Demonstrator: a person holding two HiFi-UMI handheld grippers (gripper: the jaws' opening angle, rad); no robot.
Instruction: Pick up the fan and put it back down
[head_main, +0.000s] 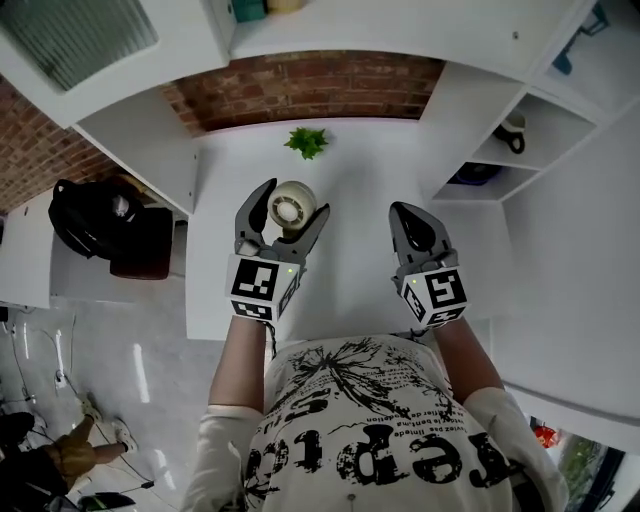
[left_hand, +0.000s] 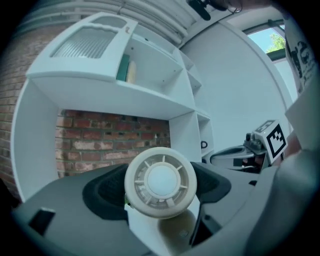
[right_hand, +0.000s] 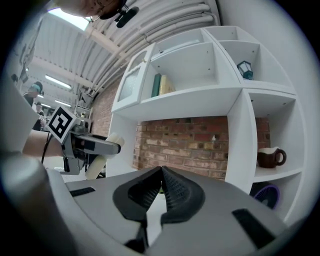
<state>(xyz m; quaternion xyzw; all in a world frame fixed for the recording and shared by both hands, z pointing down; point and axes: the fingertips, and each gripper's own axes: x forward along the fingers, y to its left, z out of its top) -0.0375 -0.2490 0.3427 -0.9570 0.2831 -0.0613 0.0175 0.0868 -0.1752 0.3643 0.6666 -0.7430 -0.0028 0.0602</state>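
Cream fan (head_main: 291, 208), round grille upward, is pinched at its sides between the jaws of the left gripper (head_main: 294, 200) over the middle of the white table (head_main: 360, 270). The right gripper (head_main: 404, 212), jaws pressed together on nothing, hangs over the table's right half, apart from the fan. A small green plant (head_main: 307, 141) stands at the table's back edge, with open tabletop between it and the fan.
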